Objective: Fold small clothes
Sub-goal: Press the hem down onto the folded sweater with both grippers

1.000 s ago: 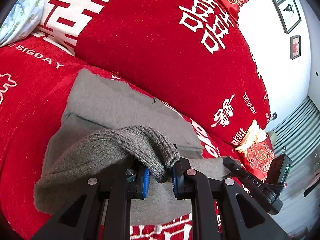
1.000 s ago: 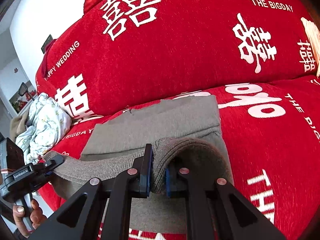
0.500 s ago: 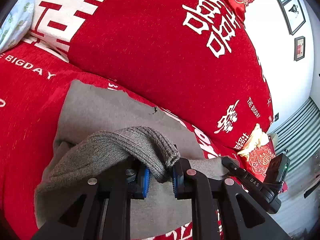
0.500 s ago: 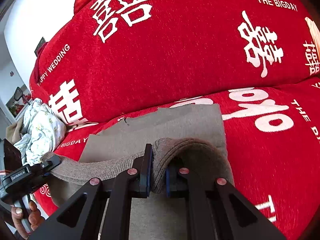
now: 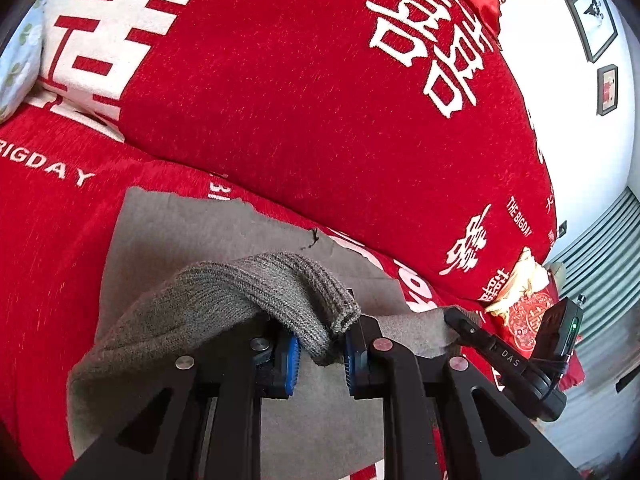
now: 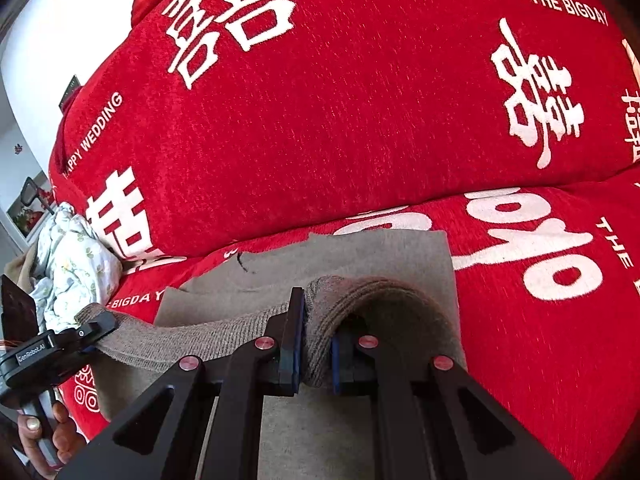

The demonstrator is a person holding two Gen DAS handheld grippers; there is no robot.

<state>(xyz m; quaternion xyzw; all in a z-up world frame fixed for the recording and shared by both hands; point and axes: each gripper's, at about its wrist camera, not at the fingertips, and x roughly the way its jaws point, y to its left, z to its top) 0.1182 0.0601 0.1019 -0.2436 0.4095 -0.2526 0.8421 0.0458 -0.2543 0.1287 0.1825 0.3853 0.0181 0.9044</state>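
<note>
A grey knit garment (image 5: 200, 240) lies on a red sofa seat; it also shows in the right wrist view (image 6: 380, 256). My left gripper (image 5: 320, 350) is shut on its ribbed knit edge (image 5: 280, 284) at the left corner. My right gripper (image 6: 316, 354) is shut on the same edge (image 6: 360, 292) at the right corner. Both hold the edge lifted a little above the flat part of the garment, and it stretches between them. Each gripper shows in the other's view, the right one (image 5: 520, 356) and the left one (image 6: 60, 344).
The red sofa back (image 5: 320, 100) with white characters rises just behind the garment. A pale floral cloth (image 6: 76, 256) lies at the sofa's left end. A red cushion (image 5: 528, 312) sits at the right end. Framed pictures (image 5: 600, 20) hang on the white wall.
Both grippers have carried the lifted knit edge forward toward the sofa back. The lifted edge now covers more of the flat garment, and less of it shows ahead.
</note>
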